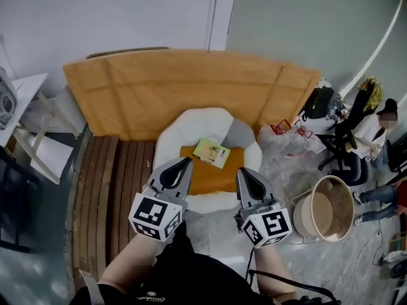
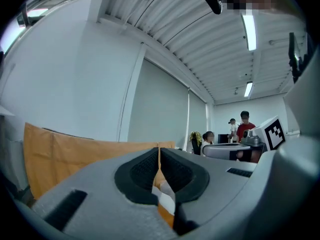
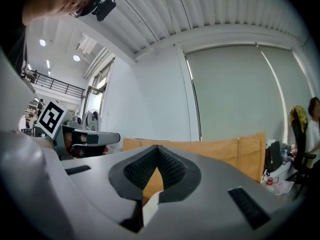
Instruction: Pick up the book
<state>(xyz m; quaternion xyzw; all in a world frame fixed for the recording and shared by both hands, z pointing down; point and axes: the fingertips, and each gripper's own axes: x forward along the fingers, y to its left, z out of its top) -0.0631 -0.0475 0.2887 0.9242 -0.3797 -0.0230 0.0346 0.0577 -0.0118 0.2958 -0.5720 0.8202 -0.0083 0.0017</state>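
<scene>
The book (image 1: 212, 152) lies flat and slightly askew on the orange cushion (image 1: 203, 178) of the white seat (image 1: 191, 127), in the middle of the head view. Your left gripper (image 1: 186, 164) and right gripper (image 1: 242, 170) hover just below it in the frame. Both have their jaws pressed together on nothing, and neither touches the book.

It looks like a thin, light paperback, so it will likely bend if you pinch one corner, and its cover may be slick. The cushion should give under pressure. Open one gripper, push a jaw under the near edge, and clamp well in across the cover.
</scene>
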